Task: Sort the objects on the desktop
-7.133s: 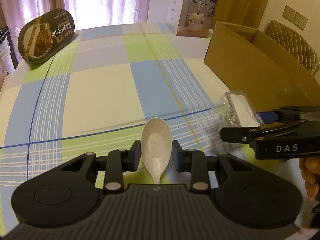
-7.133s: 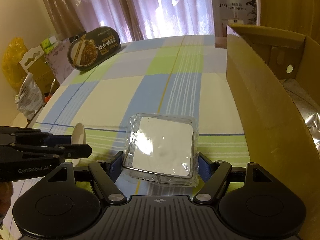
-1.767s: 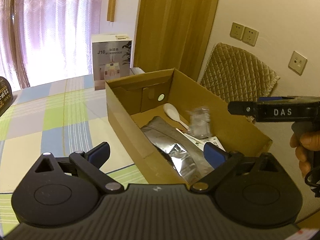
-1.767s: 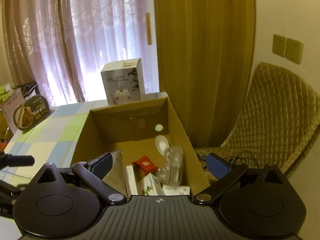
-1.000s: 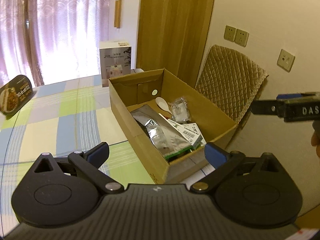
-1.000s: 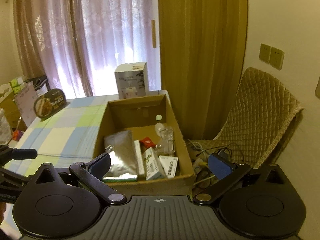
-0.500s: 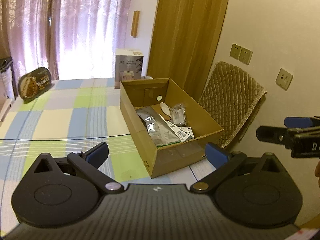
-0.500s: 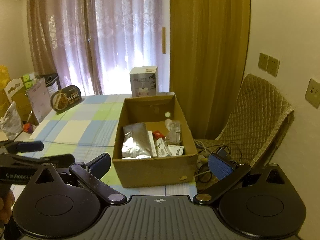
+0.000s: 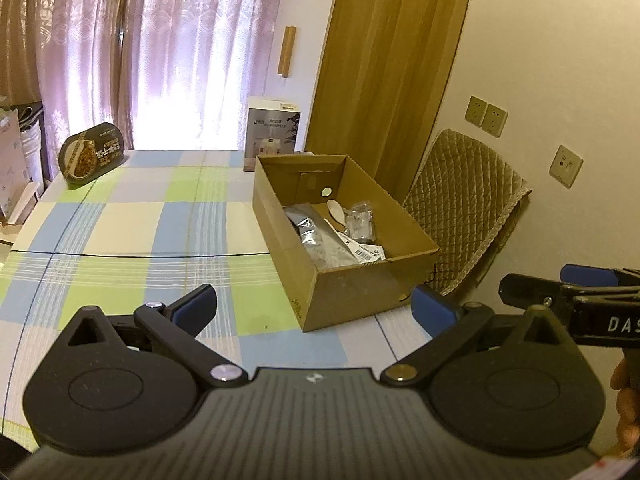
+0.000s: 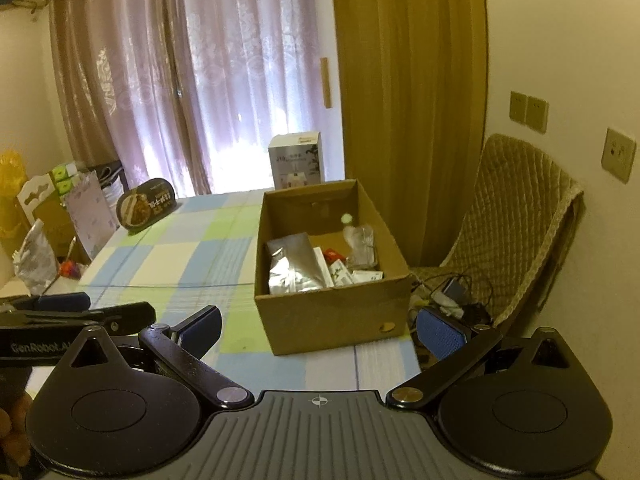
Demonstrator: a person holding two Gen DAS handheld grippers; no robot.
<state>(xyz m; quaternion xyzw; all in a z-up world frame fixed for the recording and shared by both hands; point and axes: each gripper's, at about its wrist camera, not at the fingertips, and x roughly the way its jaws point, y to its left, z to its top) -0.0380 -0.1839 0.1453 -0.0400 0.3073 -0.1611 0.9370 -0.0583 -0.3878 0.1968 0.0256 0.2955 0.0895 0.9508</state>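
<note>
A: Nearest the lens in the left wrist view, what do you see?

B: The left gripper (image 9: 314, 308), low in the frame, its jaws spread wide and holding nothing. At the right edge of that view the right gripper (image 9: 532, 286) pokes in, side on, with a bit of the person's hand (image 9: 626, 400) under it.

A: And from the right wrist view?

B: The right gripper's own jaws fill the bottom of the frame, also spread wide and empty. The left gripper shows at the lower left.

A: What lies beyond them?

B: The tabletop (image 9: 120, 224), covered in a blue, green and cream checked cloth. The cardboard box (image 9: 352, 292) stands on it right of centre, open at the top, near the tabletop's right edge.

A: Where are the sorted things?

B: Inside the box. A silver foil pouch (image 10: 290, 260) lies along its left side, small white packets (image 10: 362, 276) beside it, a red item (image 10: 332, 255) in the middle. Farther back are a white spoon (image 9: 335, 209) and a clear plastic-wrapped item (image 9: 362, 220), touching or nearly so.

A: And farther away?

B: A quilted chair (image 10: 516, 220) right of the box, with cables on its seat. At the far end of the tabletop a dark oval food tub (image 9: 91, 155) stands tilted at upper left, and a white humidifier carton (image 9: 272, 130) stands upright just behind the box. Pale curtains (image 9: 160, 48) hang behind.
</note>
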